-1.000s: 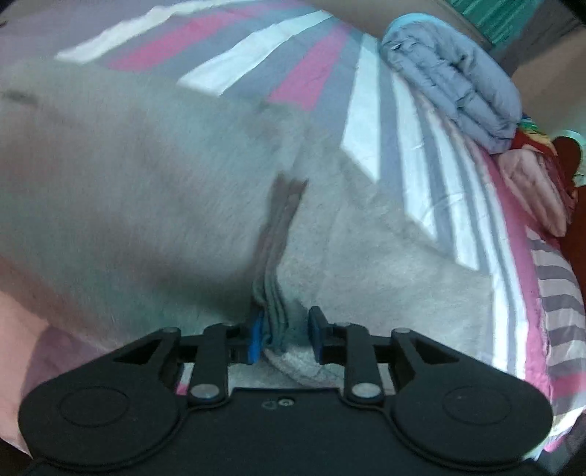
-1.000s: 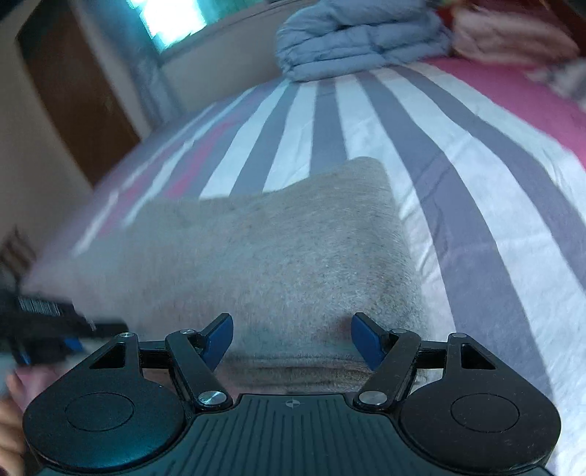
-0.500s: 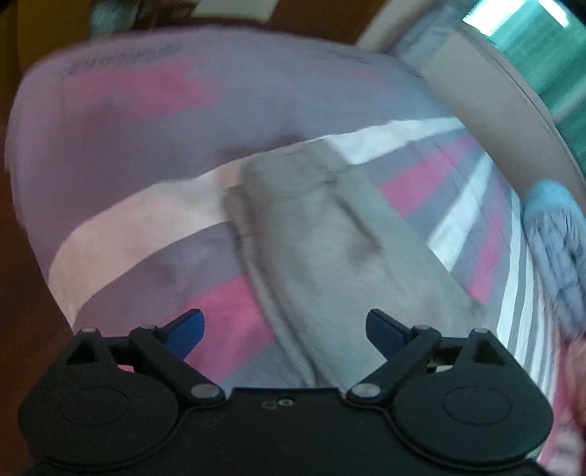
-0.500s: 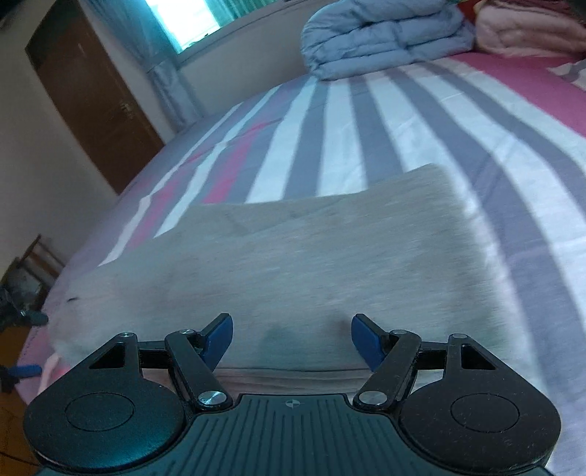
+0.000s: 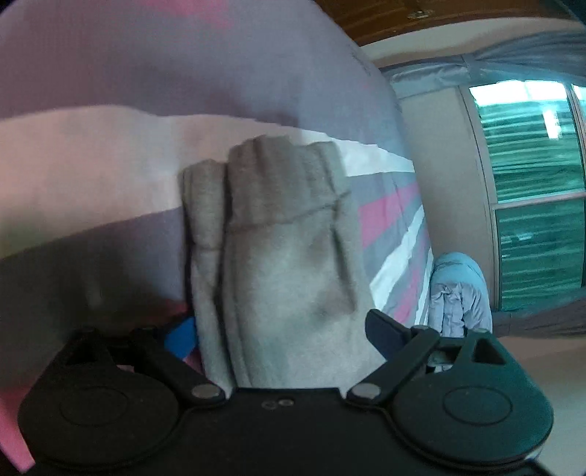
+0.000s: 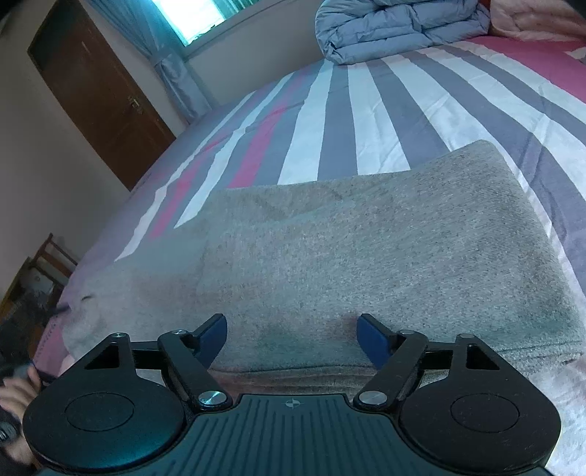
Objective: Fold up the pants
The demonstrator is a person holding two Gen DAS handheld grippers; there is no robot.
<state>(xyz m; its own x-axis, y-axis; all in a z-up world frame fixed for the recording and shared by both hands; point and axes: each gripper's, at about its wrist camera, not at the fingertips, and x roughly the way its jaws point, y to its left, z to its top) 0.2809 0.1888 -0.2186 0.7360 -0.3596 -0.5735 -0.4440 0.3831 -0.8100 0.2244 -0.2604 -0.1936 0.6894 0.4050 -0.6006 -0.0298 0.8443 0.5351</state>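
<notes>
The grey pants (image 6: pixel 366 249) lie folded on the striped bed (image 6: pixel 366 110). In the left wrist view the pants (image 5: pixel 282 263) run away from the camera, with the ribbed waistband at the far end near the bed's edge. My left gripper (image 5: pixel 282 333) is open and empty, its fingers either side of the near end of the pants. My right gripper (image 6: pixel 292 337) is open and empty, low over the near folded edge of the pants.
A folded blue-grey duvet (image 6: pixel 399 25) and a pink blanket (image 6: pixel 534 18) lie at the far end of the bed. A brown door (image 6: pixel 95 91) and a curtained window (image 6: pixel 190 14) stand behind. The duvet (image 5: pixel 457 293) and window (image 5: pixel 534 183) show at right in the left wrist view.
My left gripper has let go of the pants' edge, opened, and swung round to look along the folded pants. My right gripper has stayed open and drawn back a little.
</notes>
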